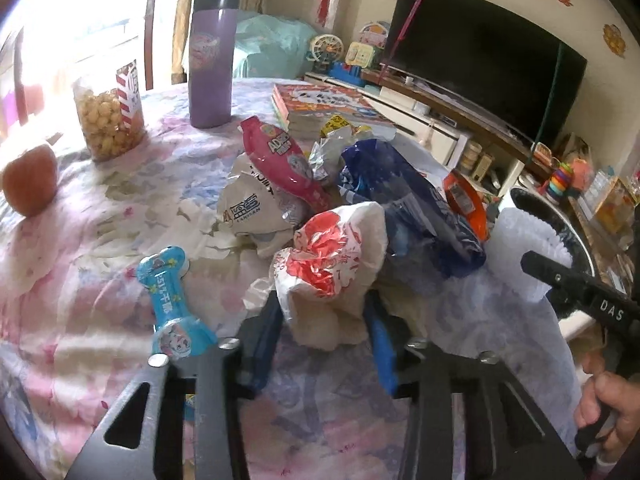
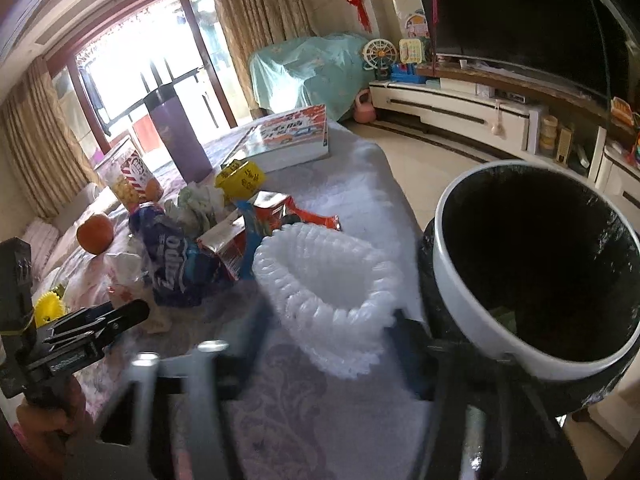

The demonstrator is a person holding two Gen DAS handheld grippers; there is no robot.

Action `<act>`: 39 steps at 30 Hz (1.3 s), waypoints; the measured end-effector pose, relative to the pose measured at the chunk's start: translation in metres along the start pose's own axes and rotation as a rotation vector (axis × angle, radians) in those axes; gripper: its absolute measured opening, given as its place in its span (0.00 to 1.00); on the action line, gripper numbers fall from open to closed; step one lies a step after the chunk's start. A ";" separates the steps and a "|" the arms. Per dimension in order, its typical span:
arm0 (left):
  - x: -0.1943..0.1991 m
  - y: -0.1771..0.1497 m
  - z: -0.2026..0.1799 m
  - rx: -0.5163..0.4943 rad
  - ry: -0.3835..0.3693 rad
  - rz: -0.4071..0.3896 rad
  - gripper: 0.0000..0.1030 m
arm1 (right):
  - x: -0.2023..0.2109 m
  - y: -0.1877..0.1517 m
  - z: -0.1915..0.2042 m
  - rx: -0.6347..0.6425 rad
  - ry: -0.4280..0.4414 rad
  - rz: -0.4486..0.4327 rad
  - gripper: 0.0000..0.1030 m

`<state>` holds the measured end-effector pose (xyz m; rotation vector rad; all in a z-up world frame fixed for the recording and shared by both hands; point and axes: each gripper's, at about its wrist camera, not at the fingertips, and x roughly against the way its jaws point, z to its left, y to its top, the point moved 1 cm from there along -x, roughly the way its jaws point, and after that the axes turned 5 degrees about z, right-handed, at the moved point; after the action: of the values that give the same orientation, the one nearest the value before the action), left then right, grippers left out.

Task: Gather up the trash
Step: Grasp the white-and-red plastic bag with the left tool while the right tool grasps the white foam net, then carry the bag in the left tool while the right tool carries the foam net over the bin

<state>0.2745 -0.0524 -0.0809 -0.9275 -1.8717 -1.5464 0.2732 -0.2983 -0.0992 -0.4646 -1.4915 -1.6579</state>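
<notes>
Table: a flowered cloth (image 1: pixel 100 240) in pink and pale blue covers it, strewn with wrappers.
Room: a dark television (image 1: pixel 484 52) on a low white cabinet, curtains (image 2: pixel 256 12) beside a bright glass door, a shape under a teal cover (image 2: pixel 312 68).
Standing items: a purple flask (image 1: pixel 212 60), a popcorn tub (image 1: pixel 110 116), an orange (image 1: pixel 30 184), a stack of books (image 1: pixel 320 108).
Trash pile: a pink pouch (image 1: pixel 284 160), a blue pouch (image 1: pixel 172 304), a dark blue bag (image 1: pixel 412 208), an orange packet (image 1: pixel 466 200), all lying at mid-table.
Left gripper (image 1: pixel 324 340): blue-padded fingers set wide apart on either side of a crumpled red-and-white wrapper (image 1: pixel 332 260); whether they pinch it cannot be told.
Right gripper (image 2: pixel 324 336): blurred, fingers spread around a white foam net (image 2: pixel 324 276) at the table's edge; contact cannot be judged.
Bin (image 2: pixel 460 280): white-rimmed with a black liner, just beside the table, close to the foam net.
</notes>
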 end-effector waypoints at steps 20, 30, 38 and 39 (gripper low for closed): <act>0.047 -0.029 -0.027 -0.053 -0.115 -0.024 0.32 | 0.063 -0.022 -0.017 -0.095 0.047 -0.084 0.36; 0.039 -0.018 -0.071 -0.135 -0.166 -0.027 0.32 | 0.083 -0.029 -0.042 -0.143 0.011 -0.108 0.36; 0.025 -0.006 -0.100 -0.179 -0.199 -0.031 0.32 | 0.097 -0.032 -0.065 -0.179 -0.016 -0.125 0.36; 0.022 -0.004 -0.104 -0.185 -0.204 -0.030 0.32 | 0.099 -0.032 -0.068 -0.184 -0.018 -0.128 0.36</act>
<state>0.2553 -0.1507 -0.0458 -1.1841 -1.9104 -1.7221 0.2081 -0.3967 -0.0611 -0.4930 -1.4136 -1.9064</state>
